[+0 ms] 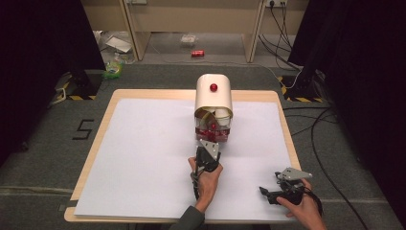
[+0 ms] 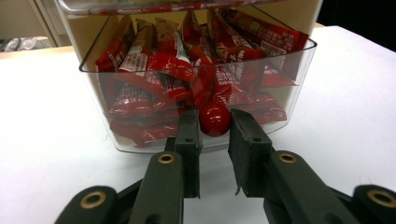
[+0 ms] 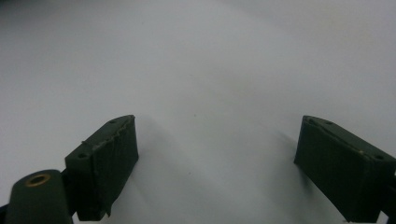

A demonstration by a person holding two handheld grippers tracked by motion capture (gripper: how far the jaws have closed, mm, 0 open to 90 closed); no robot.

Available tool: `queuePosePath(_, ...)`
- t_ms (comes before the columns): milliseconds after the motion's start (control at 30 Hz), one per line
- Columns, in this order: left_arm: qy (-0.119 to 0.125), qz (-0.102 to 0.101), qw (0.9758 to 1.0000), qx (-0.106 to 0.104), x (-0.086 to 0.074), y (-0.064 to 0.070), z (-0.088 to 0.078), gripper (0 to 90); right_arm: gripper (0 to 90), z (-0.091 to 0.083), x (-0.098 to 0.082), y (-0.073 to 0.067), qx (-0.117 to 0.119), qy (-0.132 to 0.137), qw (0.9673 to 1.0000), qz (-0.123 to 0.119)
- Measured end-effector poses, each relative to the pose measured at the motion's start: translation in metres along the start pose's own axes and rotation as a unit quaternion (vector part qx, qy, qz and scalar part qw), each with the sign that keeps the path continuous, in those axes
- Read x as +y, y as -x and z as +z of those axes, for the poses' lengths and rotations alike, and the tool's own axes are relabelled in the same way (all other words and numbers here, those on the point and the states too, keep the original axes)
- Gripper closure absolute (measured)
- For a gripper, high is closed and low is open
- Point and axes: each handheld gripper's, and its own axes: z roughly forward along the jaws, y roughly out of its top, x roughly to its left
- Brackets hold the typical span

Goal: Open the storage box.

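— What worries you here?

— My left hand-held gripper (image 2: 214, 125) has its jaws closed on the red knob (image 2: 215, 119) of the clear drawer (image 2: 299, 84) at the foot of the white box (image 1: 213, 96). The knob is round; a crooked pull and I'd slip off, or drag the whole box.

— And your right one?

— The right hand-held gripper (image 1: 277, 188) rests wide open, holding nothing.

— The setting?

— A white surface (image 1: 143, 158), grey carpet (image 1: 43, 143), dark curtains.

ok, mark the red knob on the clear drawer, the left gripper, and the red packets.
red knob (image 2: 215, 119), left gripper view, its round front.
left gripper (image 2: 214, 127), left gripper view, between its fingertips.
red packets (image 2: 163, 65), left gripper view, one wrapper.
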Motion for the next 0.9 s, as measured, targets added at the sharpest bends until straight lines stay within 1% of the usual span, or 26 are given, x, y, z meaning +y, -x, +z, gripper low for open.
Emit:
queuePosePath(67, -0.002, -0.01, 0.9999, -0.009, -0.001, -0.002, -0.003, 73.4, 13.4, 0.0, 0.0, 0.0, 0.0, 0.0, 1.0, 0.0)
queuePosePath(133, -0.003, -0.012, 0.9998, -0.013, -0.001, -0.003, -0.005, 73.4, 13.3, 0.0, 0.0, 0.0, 0.0, 0.0, 1.0, 0.0)
queuePosePath(267, 0.001, -0.008, 0.9996, -0.026, -0.006, -0.005, -0.014, 73.3, 13.3, 0.0, 0.0, 0.0, 0.0, 0.0, 1.0, 0.0)
queuePosePath(367, 0.002, -0.007, 0.9995, -0.03, -0.007, -0.006, -0.016, 73.1, 13.3, 0.0, 0.0, 0.0, 0.0, 0.0, 1.0, 0.0)
queuePosePath(400, 0.0, 0.001, 0.9995, -0.032, -0.008, -0.006, -0.018, 73.0, 13.3, 0.0, 0.0, 0.0, 0.0, 0.0, 1.0, 0.0)
queuePosePath(467, 0.001, 0.004, 0.9994, -0.035, -0.009, -0.007, -0.022, 73.3, 13.4, 0.0, 0.0, 0.0, 0.0, 0.0, 1.0, 0.0)
queuePosePath(567, 0.002, 0.005, 0.9992, -0.039, -0.011, -0.008, -0.025, 77.3, 13.3, 0.0, 0.0, 0.0, 0.0, 0.0, 1.0, 0.0)
queuePosePath(600, 0.003, 0.007, 0.9991, -0.042, -0.012, -0.01, -0.027, 77.4, 13.3, 0.0, 0.0, 0.0, 0.001, 0.0, 1.0, 0.0)
queuePosePath(633, 0.003, 0.007, 0.9991, -0.042, -0.012, -0.01, -0.027, 76.1, 13.3, 0.0, 0.0, 0.0, 0.001, 0.0, 1.0, 0.0)
queuePosePath(667, 0.005, 0.012, 0.9985, -0.052, -0.011, -0.012, -0.03, 74.4, 13.3, 0.0, 0.0, 0.0, 0.001, 0.0, 1.0, 0.0)
queuePosePath(700, 0.005, 0.012, 0.9985, -0.052, -0.011, -0.012, -0.03, 72.3, 13.3, 0.0, 0.0, 0.0, 0.001, 0.0, 1.0, 0.0)
queuePosePath(733, 0.008, 0.024, 0.9978, -0.061, -0.009, -0.017, -0.034, 69.3, 13.3, 0.0, 0.0, 0.0, 0.001, 0.0, 1.0, 0.0)
queuePosePath(767, 0.008, 0.024, 0.9978, -0.061, -0.009, -0.017, -0.034, 65.4, 13.3, 0.0, 0.0, 0.0, 0.001, 0.0, 1.0, 0.0)
queuePosePath(800, 0.006, 0.021, 0.9972, -0.072, -0.004, -0.024, -0.036, 60.7, 13.3, 0.0, 0.0, 0.0, 0.001, 0.0, 1.0, 0.0)
queuePosePath(867, -0.003, 0.02, 0.9959, -0.089, 0.0, -0.032, -0.036, 53.4, 13.2, 0.0, 0.0, 0.0, 0.001, 0.0, 1.0, 0.001)
queuePosePath(900, -0.004, 0.02, 0.9952, -0.096, 0.002, -0.036, -0.037, 51.3, 13.3, 0.0, 0.0, 0.0, 0.001, 0.0, 1.0, 0.0)
